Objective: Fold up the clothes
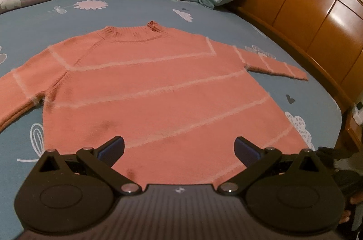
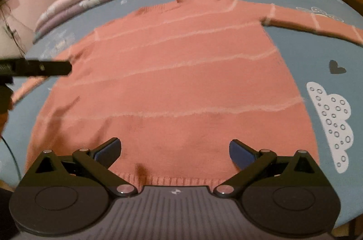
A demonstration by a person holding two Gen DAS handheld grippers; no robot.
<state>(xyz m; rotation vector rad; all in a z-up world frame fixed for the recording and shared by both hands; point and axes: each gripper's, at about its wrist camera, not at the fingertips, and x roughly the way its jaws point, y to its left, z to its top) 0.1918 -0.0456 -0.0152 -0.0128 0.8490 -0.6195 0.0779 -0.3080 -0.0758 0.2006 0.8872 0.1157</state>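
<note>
Salmon-pink knit sweater (image 1: pixel 158 85) with pale stripes lies flat, sleeves spread, on the blue patterned bedsheet (image 1: pixel 136 6). Left gripper (image 1: pixel 180 147) and right gripper (image 2: pixel 174 148) both hover over the hem, fingers wide apart, holding nothing.

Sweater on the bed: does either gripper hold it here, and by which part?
Nothing is held. The left gripper and right gripper both stand open above the hem end of the sweater, which lies flat, unfolded.
</note>
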